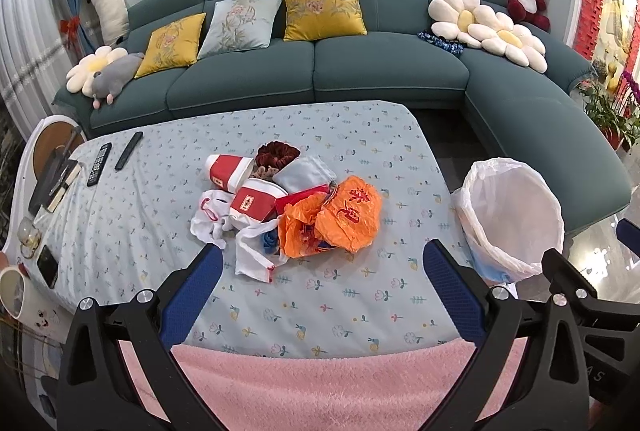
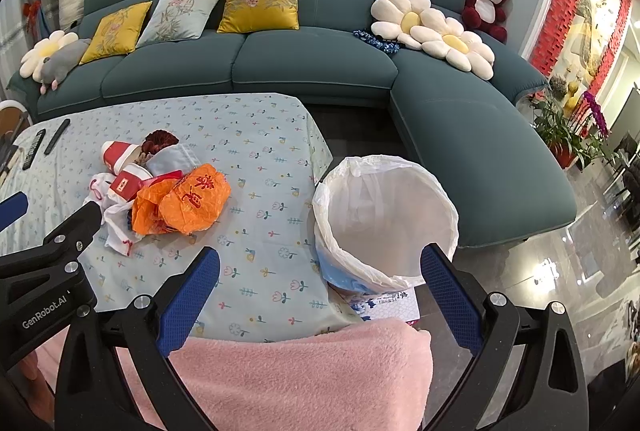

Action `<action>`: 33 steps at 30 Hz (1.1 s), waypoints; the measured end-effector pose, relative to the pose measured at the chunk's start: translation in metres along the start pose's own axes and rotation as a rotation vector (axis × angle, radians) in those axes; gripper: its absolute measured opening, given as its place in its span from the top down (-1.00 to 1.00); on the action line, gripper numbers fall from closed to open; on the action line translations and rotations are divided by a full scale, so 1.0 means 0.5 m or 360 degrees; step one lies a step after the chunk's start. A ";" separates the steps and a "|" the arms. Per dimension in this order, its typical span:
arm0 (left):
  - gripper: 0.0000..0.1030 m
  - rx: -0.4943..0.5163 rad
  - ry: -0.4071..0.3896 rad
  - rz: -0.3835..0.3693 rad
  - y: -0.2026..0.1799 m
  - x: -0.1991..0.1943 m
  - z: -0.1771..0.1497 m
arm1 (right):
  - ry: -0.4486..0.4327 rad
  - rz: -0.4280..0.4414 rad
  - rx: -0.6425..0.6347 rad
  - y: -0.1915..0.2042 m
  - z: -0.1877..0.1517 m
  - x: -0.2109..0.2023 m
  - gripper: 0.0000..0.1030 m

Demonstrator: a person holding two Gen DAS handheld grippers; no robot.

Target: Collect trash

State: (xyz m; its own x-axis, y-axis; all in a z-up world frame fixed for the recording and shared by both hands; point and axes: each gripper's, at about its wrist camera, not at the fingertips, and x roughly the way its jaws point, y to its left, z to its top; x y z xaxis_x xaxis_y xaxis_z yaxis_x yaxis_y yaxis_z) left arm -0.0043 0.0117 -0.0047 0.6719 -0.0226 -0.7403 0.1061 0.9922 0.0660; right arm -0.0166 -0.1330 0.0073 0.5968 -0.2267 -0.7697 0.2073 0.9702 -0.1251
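Note:
A pile of trash lies mid-table: an orange plastic bag [image 1: 340, 219] [image 2: 188, 205], red-and-white paper cups [image 1: 228, 171] [image 2: 118, 155], white crumpled bags [image 1: 248, 247], a pale blue pouch [image 1: 304, 173] and a dark red scrunchie [image 1: 278, 153]. A bin with a white liner [image 1: 514, 215] [image 2: 384, 223] stands off the table's right edge. My left gripper [image 1: 324, 295] is open and empty, just short of the pile. My right gripper [image 2: 320, 295] is open and empty, between the pile and the bin; the left gripper's fingers [image 2: 86, 215] show at its left.
The table wears a floral blue cloth [image 1: 360, 147]. Two remotes [image 1: 100, 163] lie at its far left, by a side table with a phone [image 1: 48, 265] and a mug [image 1: 16, 295]. A pink towel [image 1: 328, 379] lies at the near edge. A teal sofa [image 1: 320, 71] stands behind.

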 end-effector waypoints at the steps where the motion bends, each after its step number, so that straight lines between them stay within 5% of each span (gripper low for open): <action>1: -0.86 -0.0001 0.0006 0.0000 0.001 0.001 0.000 | 0.0000 -0.0001 0.0001 0.000 0.000 0.000 -0.87; 33: -0.86 -0.0021 0.0023 0.0010 0.003 0.004 0.000 | -0.0016 -0.0022 -0.0005 -0.006 0.007 -0.005 -0.87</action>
State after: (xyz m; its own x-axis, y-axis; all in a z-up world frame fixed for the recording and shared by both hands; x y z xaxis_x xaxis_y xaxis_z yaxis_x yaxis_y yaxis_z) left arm -0.0030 0.0132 -0.0059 0.6620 -0.0146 -0.7493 0.0922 0.9938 0.0622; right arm -0.0158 -0.1359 0.0117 0.6017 -0.2408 -0.7615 0.2133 0.9673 -0.1374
